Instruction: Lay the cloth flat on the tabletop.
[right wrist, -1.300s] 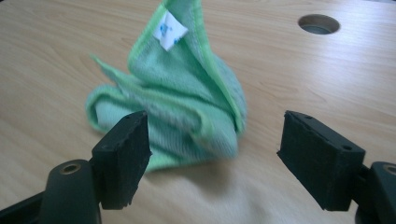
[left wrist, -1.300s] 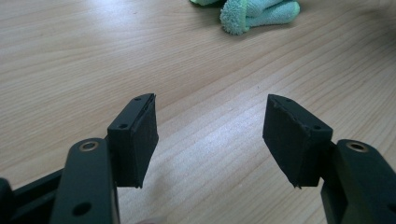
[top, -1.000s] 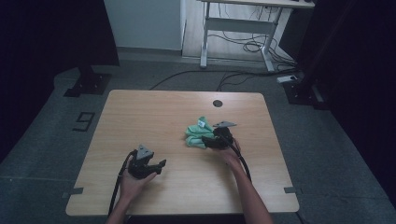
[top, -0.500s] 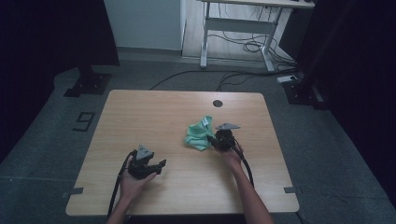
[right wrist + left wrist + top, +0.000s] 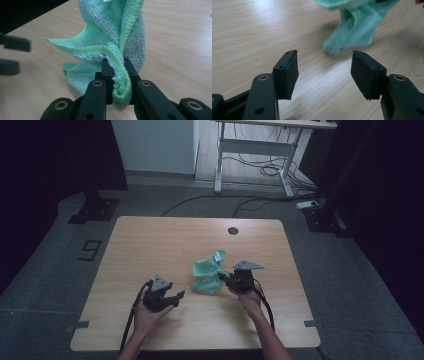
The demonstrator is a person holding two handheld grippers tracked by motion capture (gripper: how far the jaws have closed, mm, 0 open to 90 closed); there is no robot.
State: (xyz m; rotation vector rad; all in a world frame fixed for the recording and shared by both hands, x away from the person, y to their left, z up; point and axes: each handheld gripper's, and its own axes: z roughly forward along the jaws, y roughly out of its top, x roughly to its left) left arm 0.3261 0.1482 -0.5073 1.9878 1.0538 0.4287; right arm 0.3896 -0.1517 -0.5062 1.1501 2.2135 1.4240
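Nearest the person, the left gripper (image 5: 176, 296) sat in the left hand (image 5: 150, 314) low over the wooden table (image 5: 150, 245). Its two black jaws stood wide apart, and nothing was between them. In the left gripper view, only bare wood showed between the pads (image 5: 287, 72). The green cloth (image 5: 354, 27) lay past the jaw tips, a little off to one side, and did not touch them.

A bit farther along the table, the right gripper (image 5: 223, 277) sat in the right hand (image 5: 248, 296). Its jaws had just been closing, and they were squeezed tight on a folded edge of the green cloth (image 5: 120, 82). In the right gripper view, the edge was pinched between the pads, and the rest of the cloth rose up and spread out beyond the tips.

From the high view, the green cloth (image 5: 209, 272) was bunched near the middle of the table, just beside the right gripper and well apart from the left one. Its low end rested on the wood.

Farther off, a small dark round hole (image 5: 232, 230) sat near the table's far edge.
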